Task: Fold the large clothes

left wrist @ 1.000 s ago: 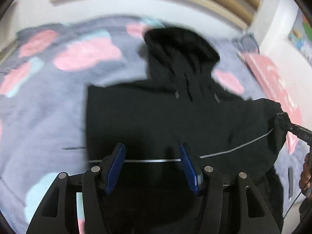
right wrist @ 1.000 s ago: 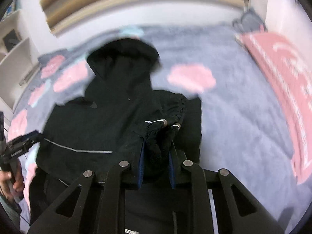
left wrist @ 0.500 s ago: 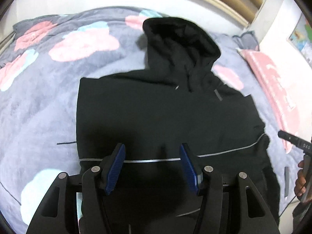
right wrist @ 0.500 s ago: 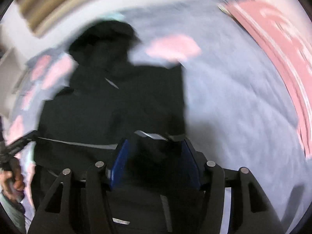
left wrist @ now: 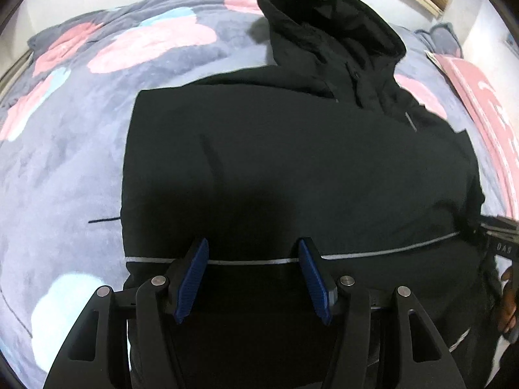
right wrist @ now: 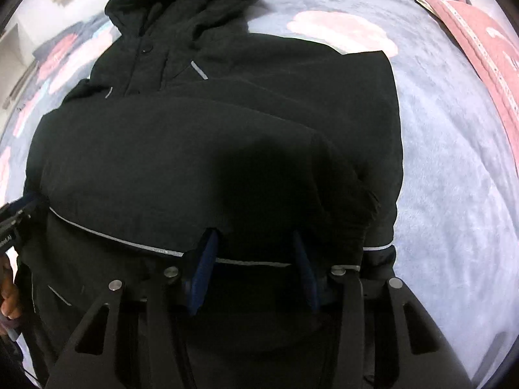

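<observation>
A large black hooded jacket (left wrist: 292, 162) lies flat on the bed, hood (left wrist: 331, 22) toward the far side, both sleeves folded in over the body. A thin grey reflective stripe (left wrist: 389, 251) runs across its lower part. My left gripper (left wrist: 253, 274) is open and empty, low over the jacket's lower part at the stripe. In the right wrist view the jacket (right wrist: 211, 136) fills the frame, with the folded sleeve's cuff (right wrist: 373, 214) on the right. My right gripper (right wrist: 256, 264) is open and empty just above the stripe (right wrist: 129, 241).
The bed cover (left wrist: 65, 162) is grey-blue plush with pink and pale blue patches. A pink folded blanket (left wrist: 486, 103) lies along the right edge, also in the right wrist view (right wrist: 486, 52). A dark loose thread (left wrist: 103, 219) lies left of the jacket. White wall stands behind.
My right gripper opened and let go of the sleeve cuff, which now lies folded on the jacket body. Both grippers have moved lower and closer to the jacket.
</observation>
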### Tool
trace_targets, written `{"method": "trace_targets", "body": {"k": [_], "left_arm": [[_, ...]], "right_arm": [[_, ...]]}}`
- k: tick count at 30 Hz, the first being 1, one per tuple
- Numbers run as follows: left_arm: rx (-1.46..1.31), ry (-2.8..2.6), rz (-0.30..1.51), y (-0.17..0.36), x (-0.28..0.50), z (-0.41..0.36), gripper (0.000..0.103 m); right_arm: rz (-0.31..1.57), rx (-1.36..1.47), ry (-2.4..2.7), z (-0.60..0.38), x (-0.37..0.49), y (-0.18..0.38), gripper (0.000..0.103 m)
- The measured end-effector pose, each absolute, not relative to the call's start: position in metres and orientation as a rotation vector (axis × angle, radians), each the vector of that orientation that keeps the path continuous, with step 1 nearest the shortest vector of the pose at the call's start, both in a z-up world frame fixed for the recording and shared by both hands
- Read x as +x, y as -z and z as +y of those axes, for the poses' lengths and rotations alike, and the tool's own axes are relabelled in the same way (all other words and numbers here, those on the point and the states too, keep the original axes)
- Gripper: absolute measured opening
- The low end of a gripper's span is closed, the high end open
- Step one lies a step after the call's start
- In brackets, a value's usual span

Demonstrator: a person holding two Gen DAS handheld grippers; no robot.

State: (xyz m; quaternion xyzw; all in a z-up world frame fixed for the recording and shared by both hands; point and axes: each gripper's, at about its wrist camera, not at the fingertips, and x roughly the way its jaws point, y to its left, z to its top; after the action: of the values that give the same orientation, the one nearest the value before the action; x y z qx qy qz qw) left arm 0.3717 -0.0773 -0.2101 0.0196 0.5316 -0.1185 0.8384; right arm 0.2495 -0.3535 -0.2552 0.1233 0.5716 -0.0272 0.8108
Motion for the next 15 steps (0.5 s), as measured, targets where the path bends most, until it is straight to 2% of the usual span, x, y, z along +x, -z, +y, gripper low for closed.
{"method": "trace_targets", "body": {"k": [4, 6, 10, 15], "left_arm": [[-0.016, 0.290, 1.093, 0.171, 0.363, -0.066, 0.059], [-0.022, 0.309, 1.038, 0.138, 0.359, -0.060, 0.059], [-0.012, 0.343, 0.971, 0.082, 0.369, -0.058, 0.059], [0.021, 0.349, 0.907, 0.039, 0.400, -0.071, 0.059]], "right_arm": [[1.182, 0.327, 0.013, -0.369, 0.231, 0.214, 0.053], [1.132, 0.322, 0.020, -0.376, 0.221, 0.185, 0.060], [1.066, 0.336, 0.029, -0.392, 0.231, 0.138, 0.060], [0.986, 0.395, 0.019, -0.401, 0.274, 0.093, 0.061]]}}
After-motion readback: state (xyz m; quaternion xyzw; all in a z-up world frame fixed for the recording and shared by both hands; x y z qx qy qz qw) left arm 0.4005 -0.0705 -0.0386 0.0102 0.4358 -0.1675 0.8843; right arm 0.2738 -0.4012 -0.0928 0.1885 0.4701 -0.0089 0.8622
